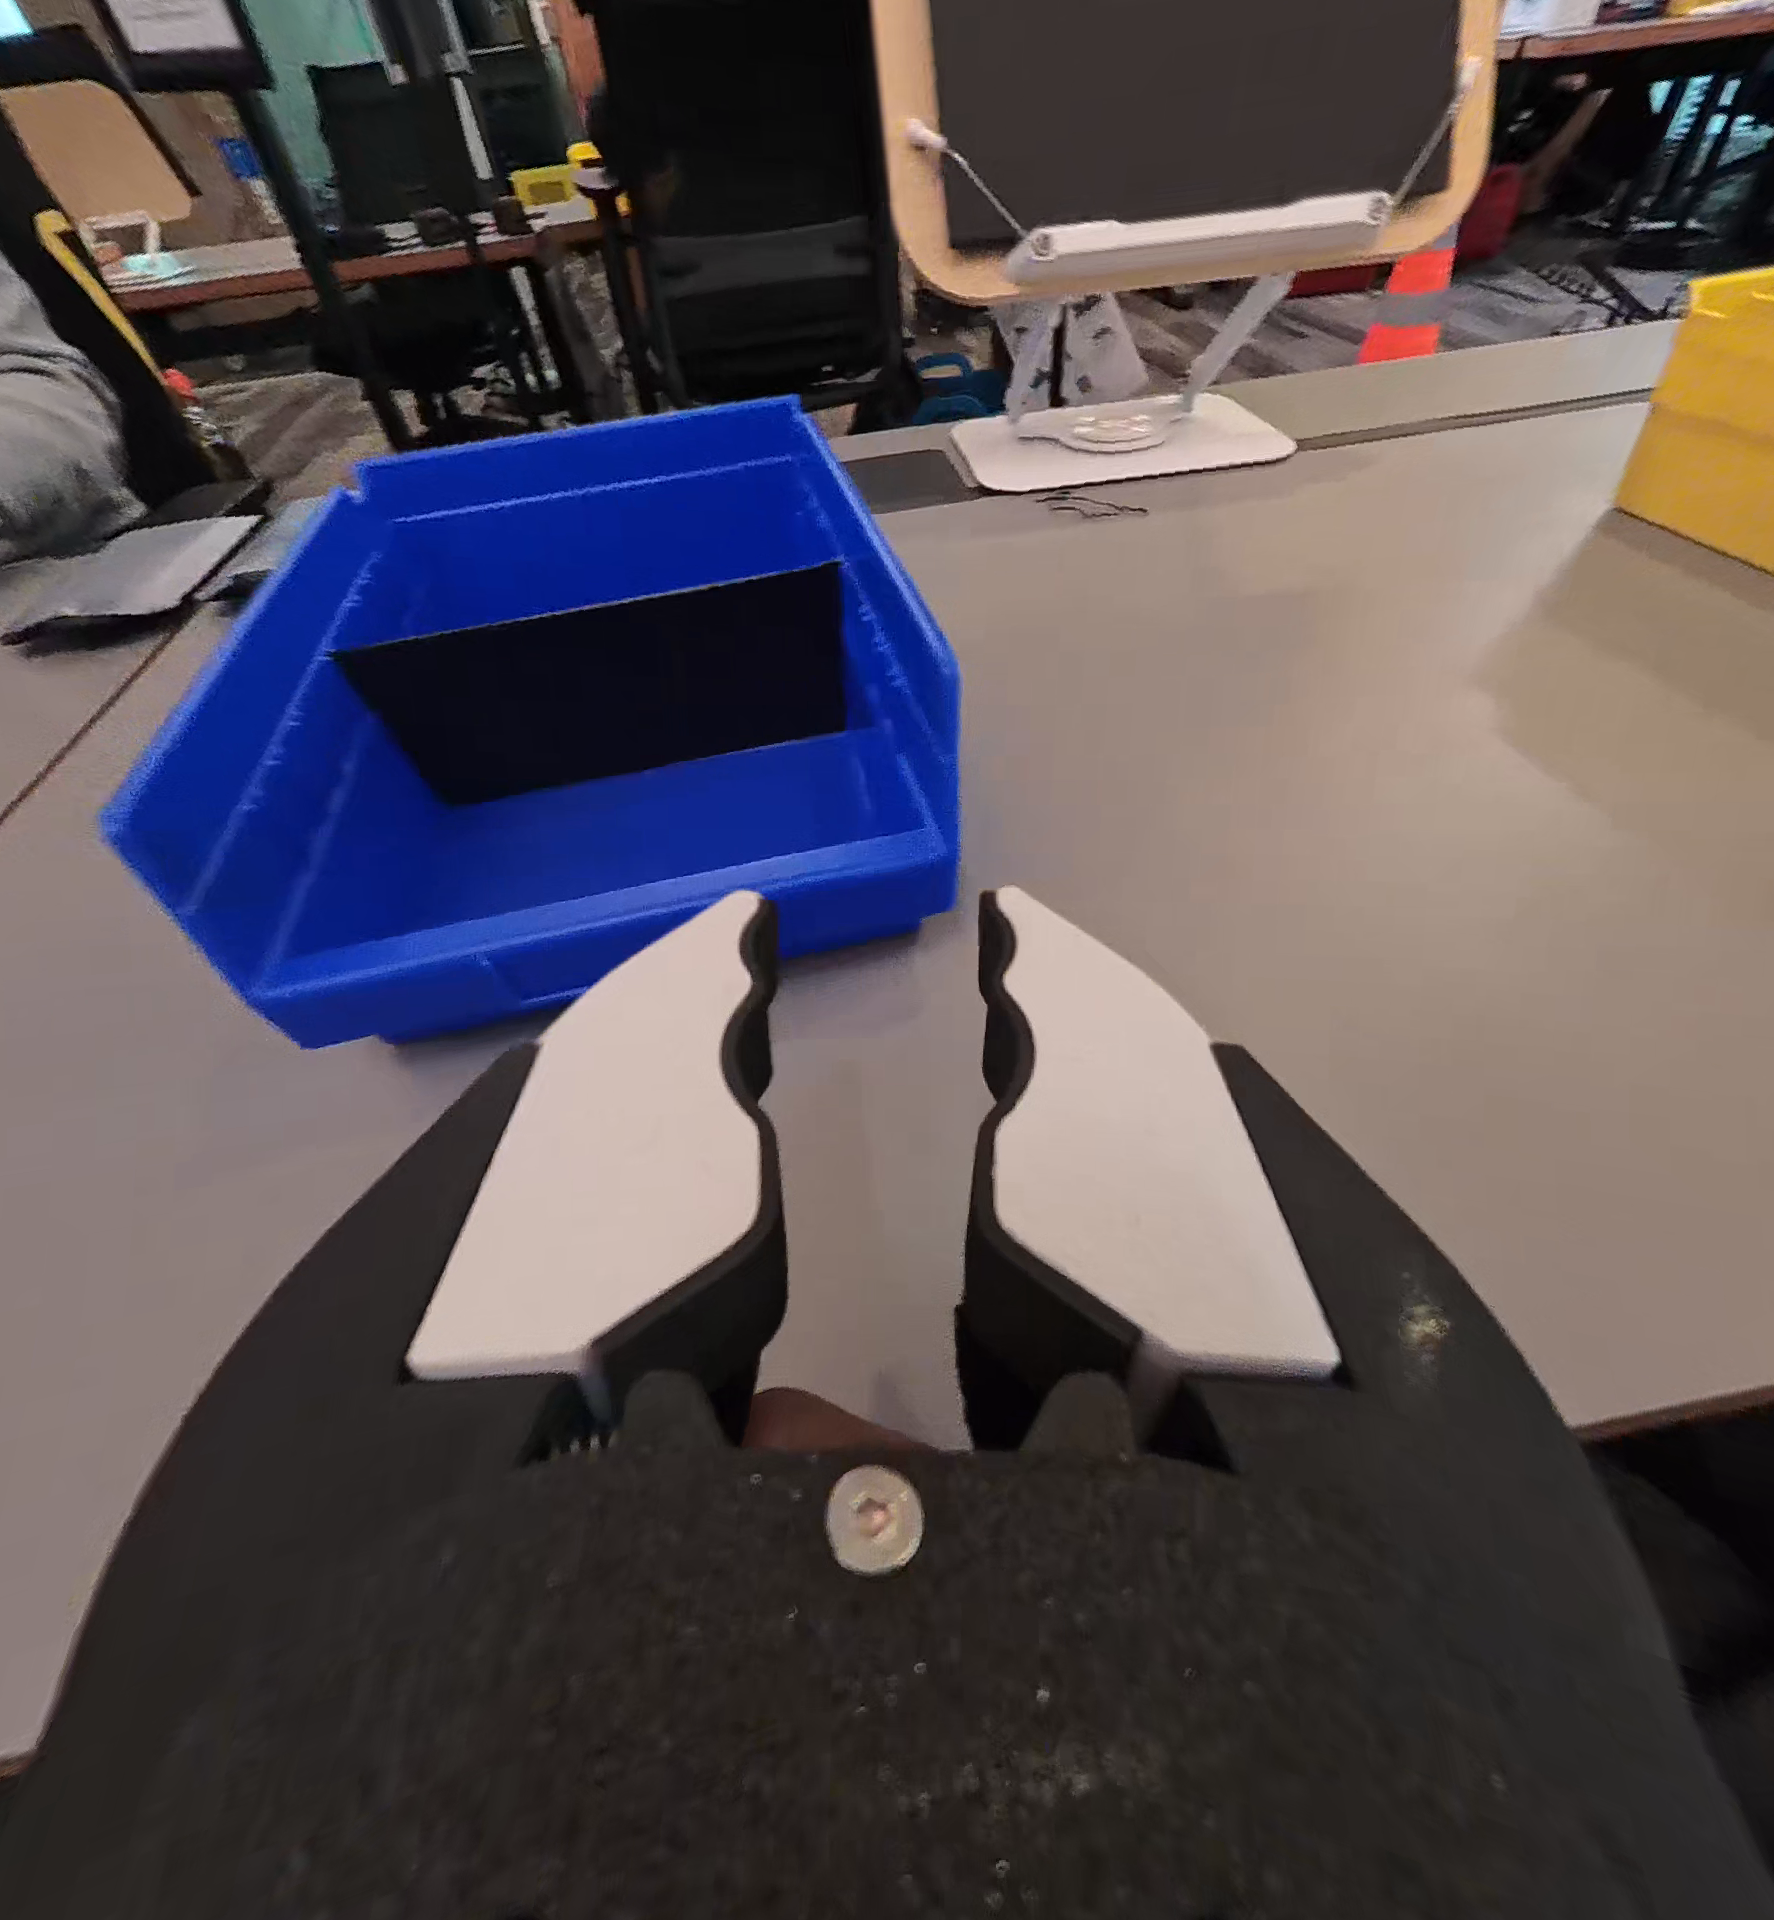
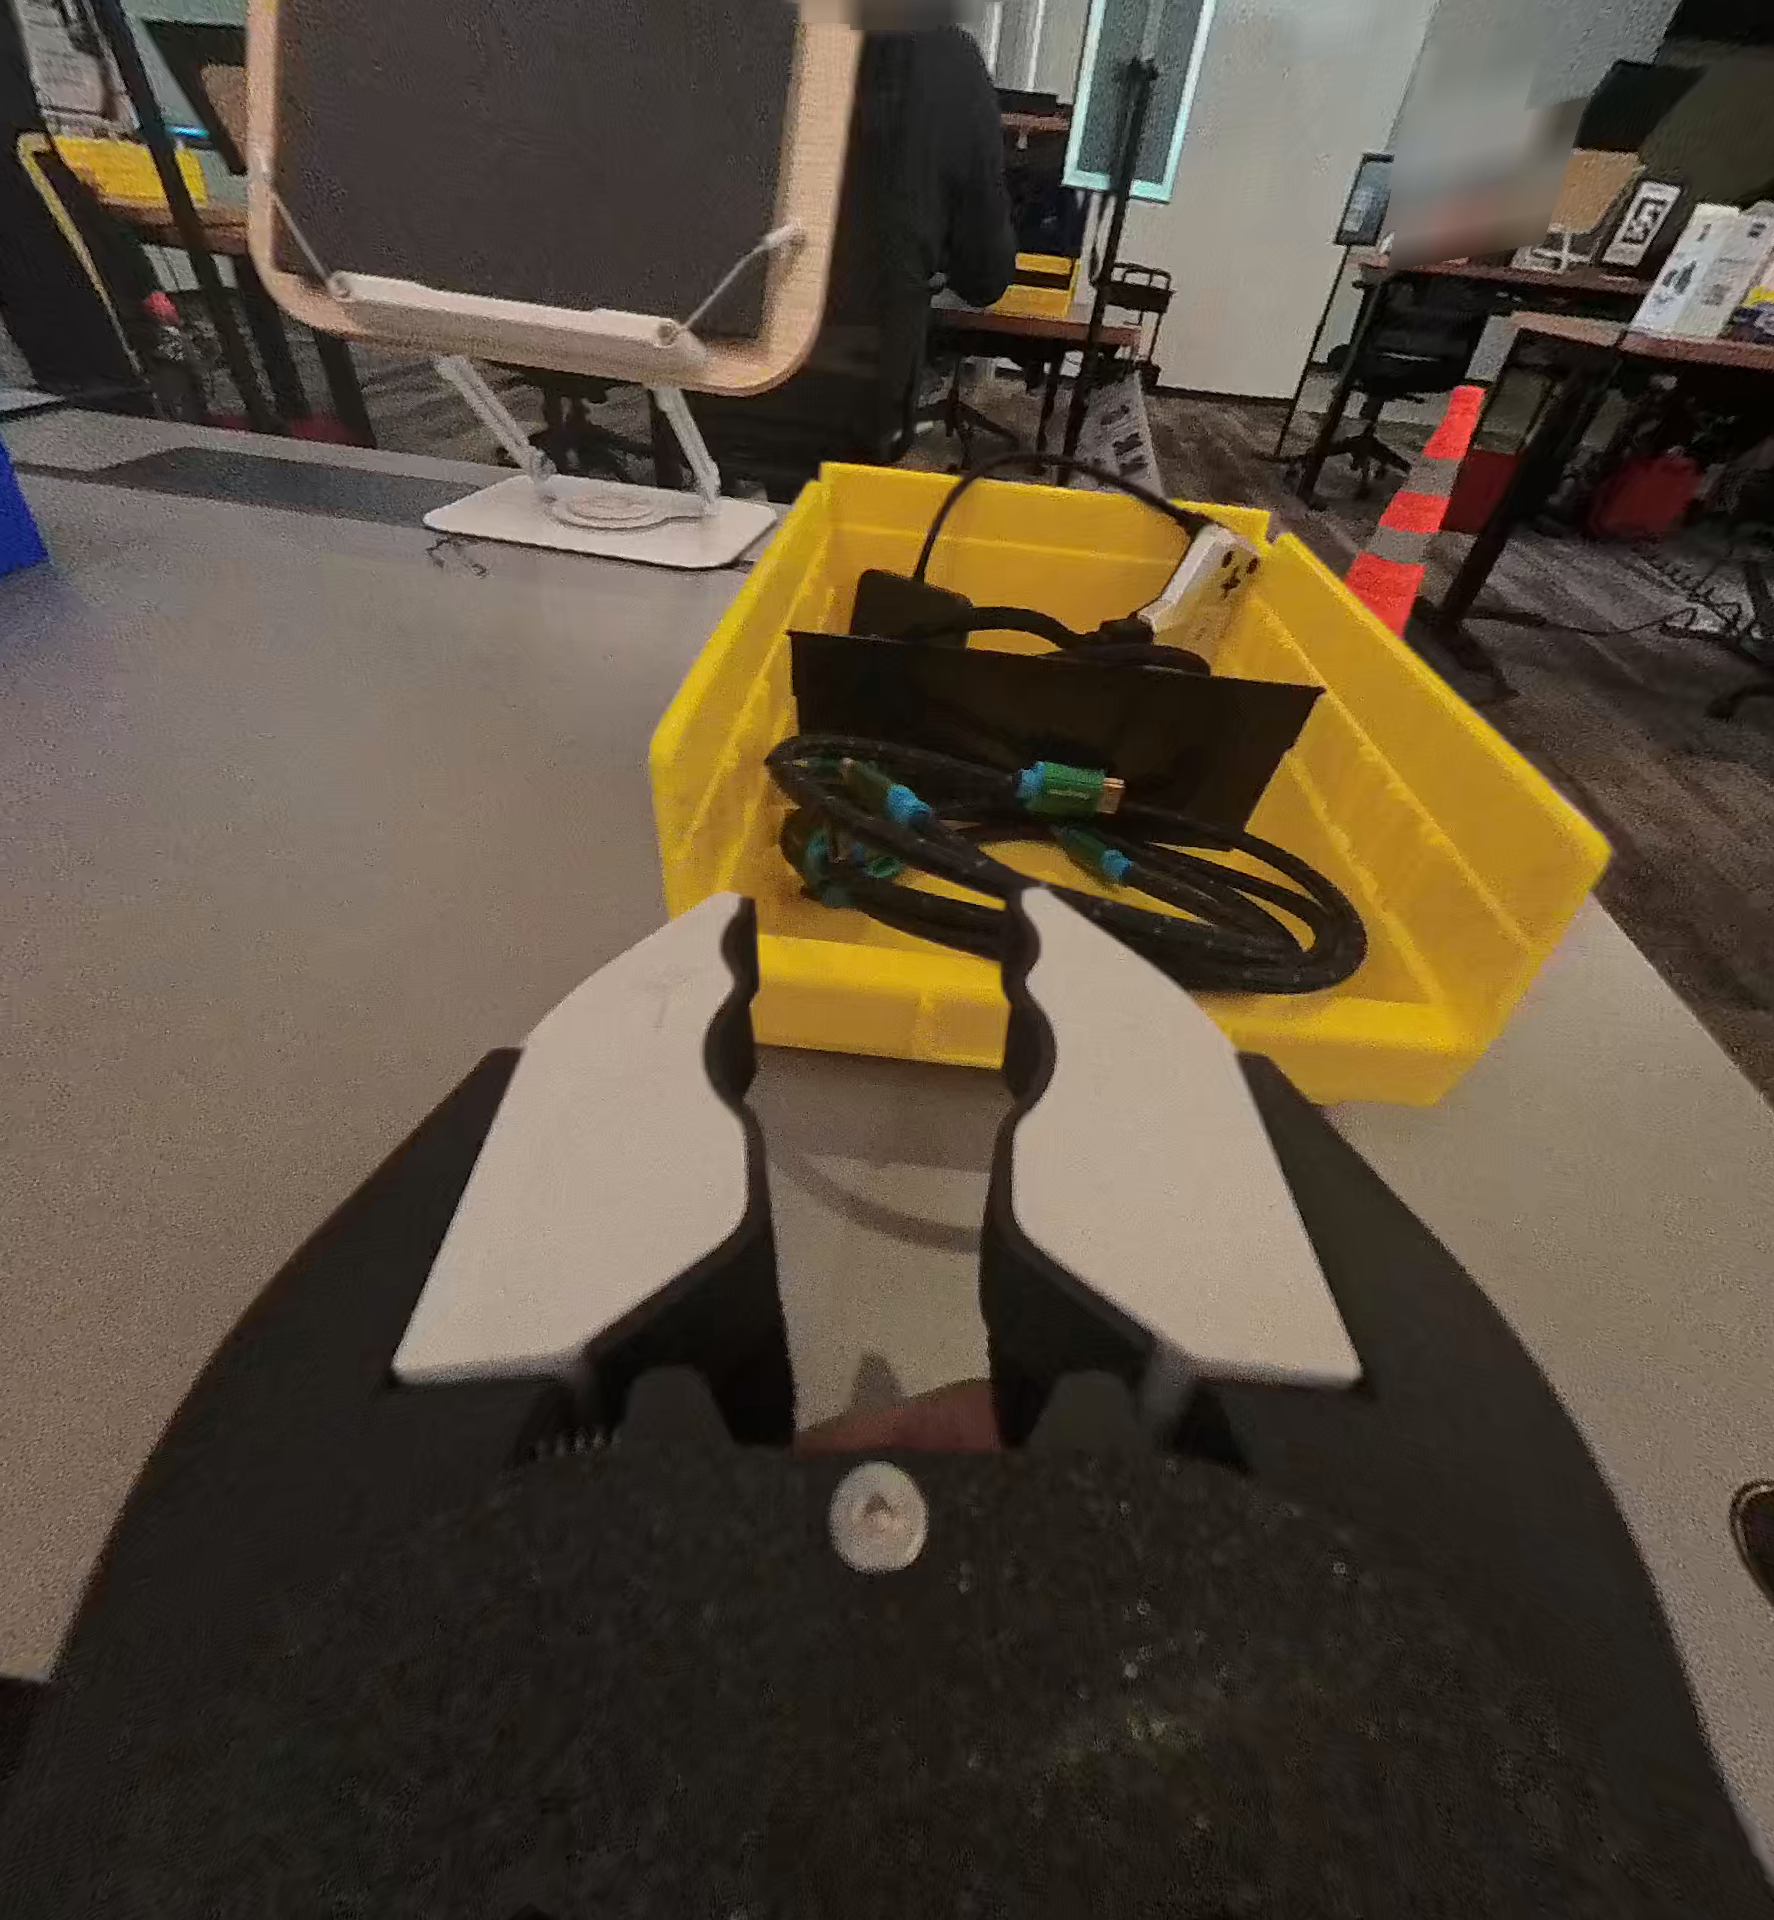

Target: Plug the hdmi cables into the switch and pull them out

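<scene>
Yellow bin [image 2: 1465,831] & blue bin [image 1: 239,831]: smooth plastic; cables [image 2: 1226,914] braided; table [image 1: 1330,831] matt.

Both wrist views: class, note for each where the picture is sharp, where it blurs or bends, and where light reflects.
Left wrist view: blue bin fairly sharp, background room soft, table edges bowed by the wide lens. Right wrist view: yellow bin and coiled HDMI cables clear, room behind smeared, a glossy reflection on the table between the right tongs.

Open table [image 2: 291,831] between blue bin [image 1: 550,790]; yellow bin [image 2: 1382,831]
</scene>
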### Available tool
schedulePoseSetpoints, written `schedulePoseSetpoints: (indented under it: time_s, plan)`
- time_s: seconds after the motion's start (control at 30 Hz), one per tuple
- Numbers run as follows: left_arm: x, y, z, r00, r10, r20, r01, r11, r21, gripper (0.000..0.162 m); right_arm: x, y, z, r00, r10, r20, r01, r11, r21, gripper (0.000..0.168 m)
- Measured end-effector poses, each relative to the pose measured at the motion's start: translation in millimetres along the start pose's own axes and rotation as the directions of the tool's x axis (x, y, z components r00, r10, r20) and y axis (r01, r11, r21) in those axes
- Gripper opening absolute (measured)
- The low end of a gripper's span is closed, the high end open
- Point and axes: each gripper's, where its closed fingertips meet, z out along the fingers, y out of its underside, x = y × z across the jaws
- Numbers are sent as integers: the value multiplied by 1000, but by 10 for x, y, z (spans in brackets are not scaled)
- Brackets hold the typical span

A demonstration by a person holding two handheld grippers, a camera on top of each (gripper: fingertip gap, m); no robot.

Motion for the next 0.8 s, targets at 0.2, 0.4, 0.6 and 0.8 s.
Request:
schedulePoseSetpoints:
  time_s: [0.2,0.4,0.6,0.8]
  plan:
    - [32,-49,6,993,-111,-49,112,993,24,35,255,4,-86,997,8,-71,-8,1000,-4,43]
    - [-22,-51,41,982,-174,-79,176,984,20,35,224,-56,-82,995,-51,-80,53,998,19,41]
    - [-10,-47,-9,985,-158,-74,160,987,26,35,174,-59,0,993,-91,-76,92,996,9,41]
    - [-11,-37,-52,987,-151,-60,152,988,22,36,131,-60,62,990,-127,-66,127,992,5,41]
